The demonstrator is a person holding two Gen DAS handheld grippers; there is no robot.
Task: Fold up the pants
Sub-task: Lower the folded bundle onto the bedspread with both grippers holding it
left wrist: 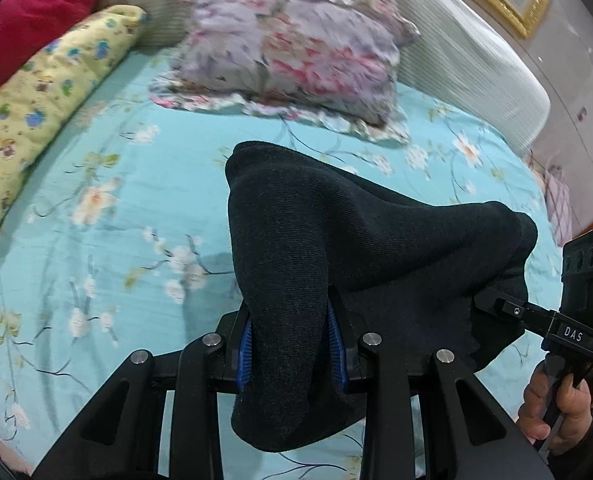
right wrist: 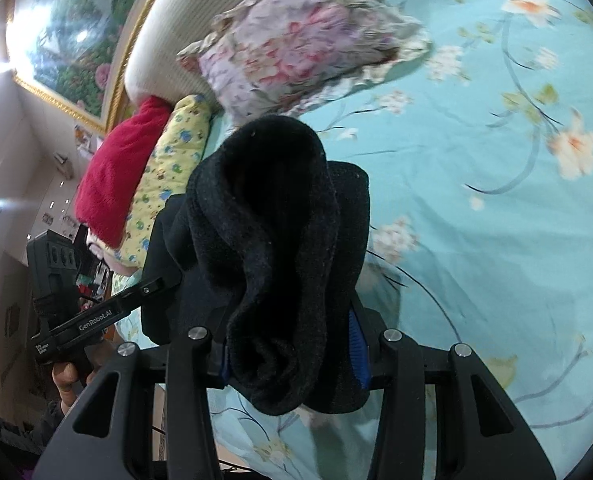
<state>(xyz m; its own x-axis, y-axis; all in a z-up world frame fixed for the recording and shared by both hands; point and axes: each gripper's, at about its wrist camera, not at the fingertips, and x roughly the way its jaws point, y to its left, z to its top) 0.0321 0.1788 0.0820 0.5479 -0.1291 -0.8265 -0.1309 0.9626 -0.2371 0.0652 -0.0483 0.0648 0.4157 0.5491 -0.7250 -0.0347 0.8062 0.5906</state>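
The black knit pants (left wrist: pixel 336 240) hang in the air above the bed, stretched between both grippers. My left gripper (left wrist: pixel 290 344) is shut on one bunched edge of the pants, blue pads on either side of the cloth. The right gripper shows at the right edge of the left wrist view (left wrist: pixel 492 304), clamped on the other end. In the right wrist view my right gripper (right wrist: pixel 292 344) is shut on a thick bunch of the pants (right wrist: pixel 264 208). The left gripper (right wrist: pixel 164 280) shows there too, gripping the cloth.
A bed with a turquoise floral sheet (left wrist: pixel 116 208) lies below. A floral pillow (left wrist: pixel 288 48) leans on the white headboard (left wrist: pixel 476 52). A yellow printed quilt (left wrist: pixel 44 96) and a red blanket (left wrist: pixel 28 20) lie along the far side. A gold-framed picture (right wrist: pixel 72 40) hangs on the wall.
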